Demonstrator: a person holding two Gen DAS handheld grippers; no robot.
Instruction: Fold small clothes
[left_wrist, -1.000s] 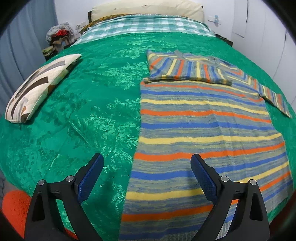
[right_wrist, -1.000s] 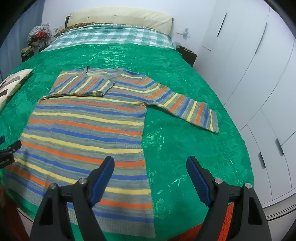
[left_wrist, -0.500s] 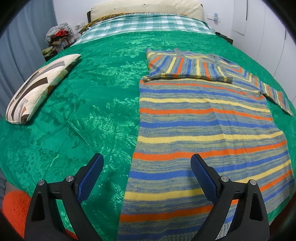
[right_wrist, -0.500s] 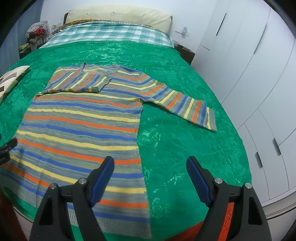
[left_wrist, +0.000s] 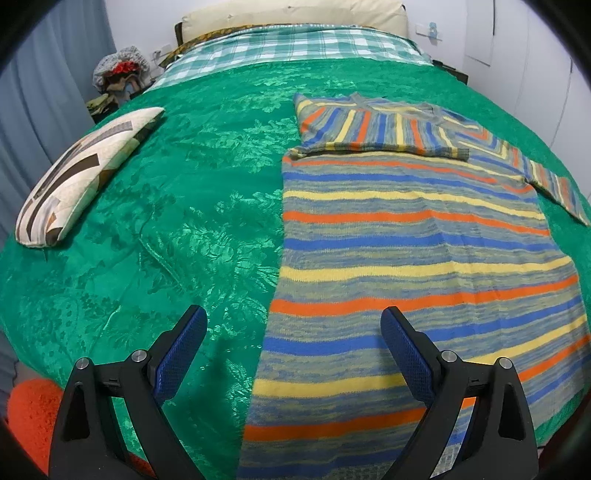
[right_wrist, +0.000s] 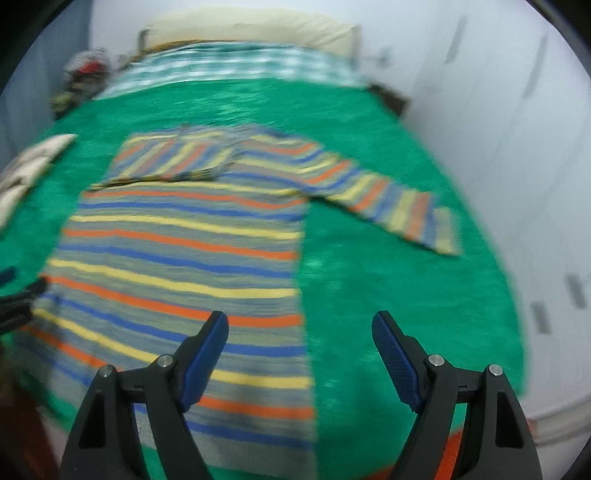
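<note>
A green bedspread (left_wrist: 192, 206) covered the bed. The striped sweater (left_wrist: 413, 266) lay flat toward its right edge, one sleeve folded across the chest. Left gripper (left_wrist: 293, 350) and right gripper (right_wrist: 300, 350) hung spread, empty, above the near edge.

Left wrist view: low at the foot of the bed (left_wrist: 184, 221), facing the headboard, sharp, over the sweater's (left_wrist: 406, 258) left edge. Right wrist view: same end, same heading, blurred, over its right edge (right_wrist: 184, 258). Shared: sweater, patterned pillow (left_wrist: 81, 177) (right_wrist: 26, 170), checked blanket (left_wrist: 295, 48).
</note>
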